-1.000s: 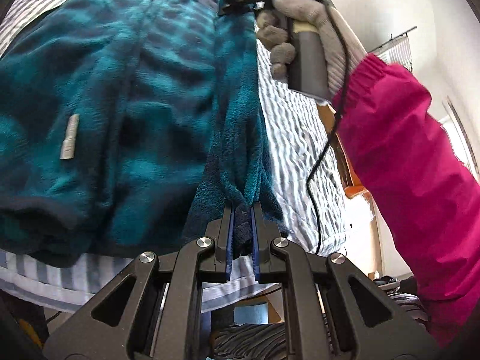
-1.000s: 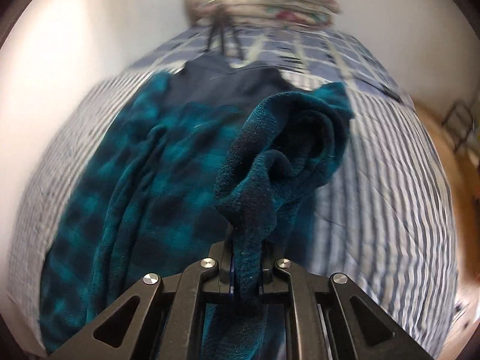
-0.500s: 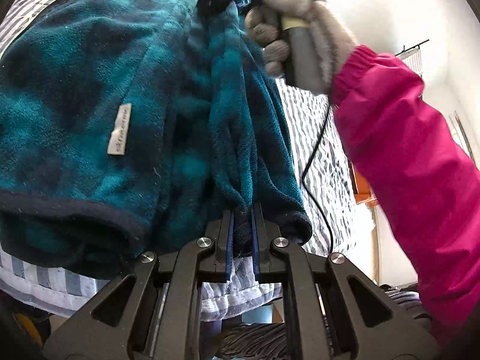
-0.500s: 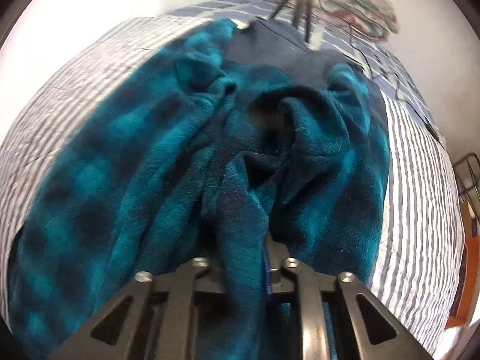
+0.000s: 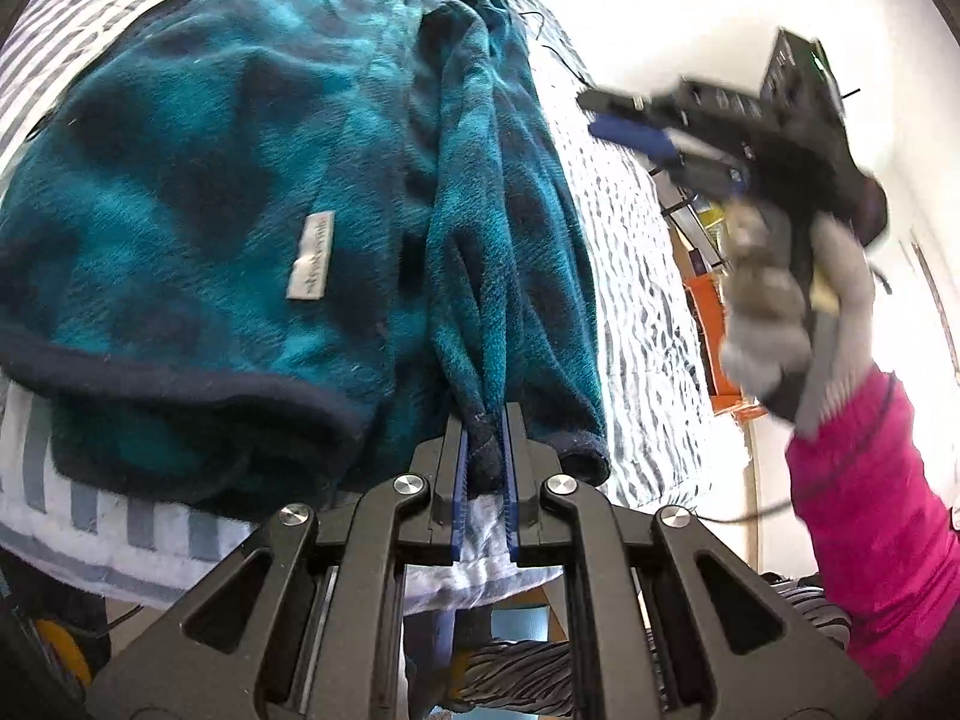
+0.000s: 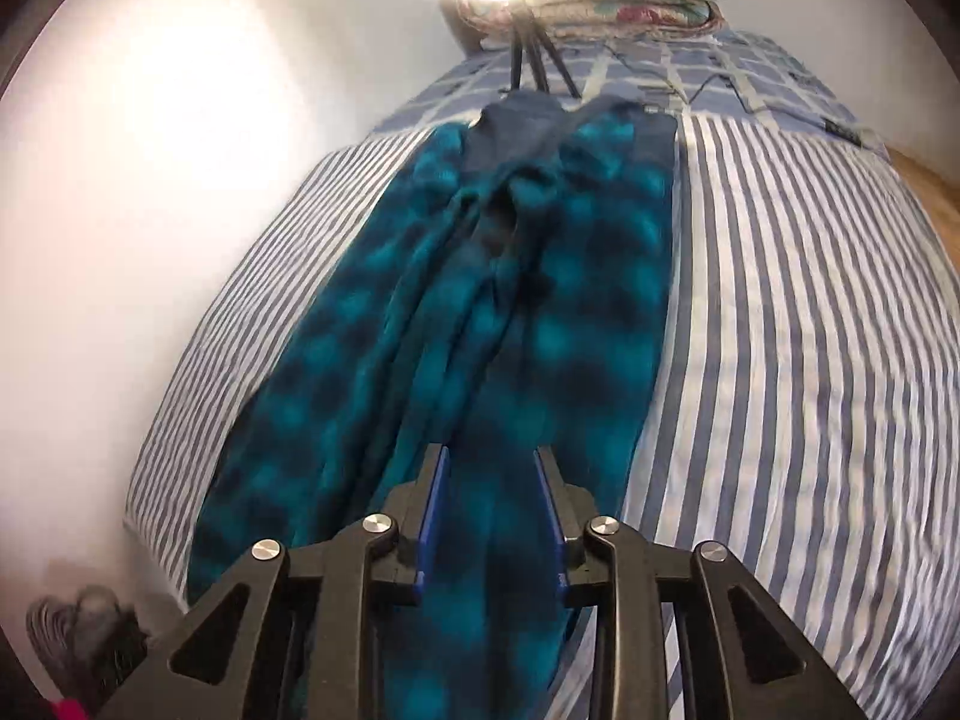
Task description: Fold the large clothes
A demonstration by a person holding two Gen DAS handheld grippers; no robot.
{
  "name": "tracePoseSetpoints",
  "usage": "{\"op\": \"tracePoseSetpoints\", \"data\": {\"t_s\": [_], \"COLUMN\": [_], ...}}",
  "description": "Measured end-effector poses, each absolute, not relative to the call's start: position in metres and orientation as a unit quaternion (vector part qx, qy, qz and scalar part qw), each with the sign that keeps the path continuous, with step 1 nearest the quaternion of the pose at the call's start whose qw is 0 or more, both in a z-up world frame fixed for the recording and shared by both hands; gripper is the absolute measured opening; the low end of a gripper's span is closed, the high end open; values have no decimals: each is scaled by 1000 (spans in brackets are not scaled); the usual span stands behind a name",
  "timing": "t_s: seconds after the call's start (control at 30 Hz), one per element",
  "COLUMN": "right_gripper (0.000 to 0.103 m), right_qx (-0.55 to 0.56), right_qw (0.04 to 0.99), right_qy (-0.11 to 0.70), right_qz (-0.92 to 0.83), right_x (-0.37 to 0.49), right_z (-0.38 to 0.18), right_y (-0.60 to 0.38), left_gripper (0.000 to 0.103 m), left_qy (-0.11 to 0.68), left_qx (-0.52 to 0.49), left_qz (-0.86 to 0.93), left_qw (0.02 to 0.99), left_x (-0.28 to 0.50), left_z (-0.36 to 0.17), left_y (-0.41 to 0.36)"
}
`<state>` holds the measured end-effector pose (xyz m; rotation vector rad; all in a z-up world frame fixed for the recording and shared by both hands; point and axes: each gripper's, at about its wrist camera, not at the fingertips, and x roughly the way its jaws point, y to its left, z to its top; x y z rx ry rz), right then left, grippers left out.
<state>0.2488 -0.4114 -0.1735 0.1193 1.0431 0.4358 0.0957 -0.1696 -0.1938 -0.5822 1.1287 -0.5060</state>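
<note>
My left fingers (image 5: 485, 450) are clenched on a bunched hem of the fleece (image 5: 252, 192), right at the near edge of the bed (image 5: 636, 276). The pads press the dark trim between them, and the fold they hold runs straight away from me up the bed, a long ridge lying on top of the flat body of the garment.

My right fingers (image 6: 489, 510) have just been opening, and nothing sits between them: the blue pads stand apart with only the fleece (image 6: 492, 324) lying on the bed below. In the left view my right gripper (image 5: 654, 126) is up in the air, well off to the side of the ridge and clear of the cloth, held by my gloved hand (image 5: 780, 324).

What matters now is the long axis. The fleece stretches lengthwise from my left fingers toward the far end of the bed, where its dark collar part (image 6: 528, 126) lies near the tripod legs (image 6: 534, 60). The side fold looks laid over and narrow; I judge the next fold has to go along that axis, near end to far end or the reverse.

My left hand already has the near end. The right is free, so it is the one to take a second hold beside the left, on the near hem just to the right of the ridge.
</note>
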Motion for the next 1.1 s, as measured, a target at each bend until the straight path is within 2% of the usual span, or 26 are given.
{"op": "tracePoseSetpoints", "data": {"t_s": [0.33,0.5,0.7,0.87,1.1], "right_gripper": [28,28,28,28,28], "right_qx": [-14,12,19,53,-7], "right_qw": [817,817,847,877,879], "right_qy": [529,521,467,425,424], "right_qz": [228,246,253,219,217], "right_x": [216,209,196,217,268], "right_z": [-239,-217,-175,-166,-166], "right_y": [-348,-360,-390,-406,-376], "left_gripper": [8,8,8,8,8], "left_qy": [520,526,509,492,494], "left_qx": [-249,-220,-183,-141,-58], "left_qz": [-203,-228,-251,-229,-198], "left_qw": [791,789,803,828,845], "left_x": [84,73,54,65,114], "left_z": [-199,-186,-153,-122,-96], "left_y": [-164,-170,-156,-122,-92]}}
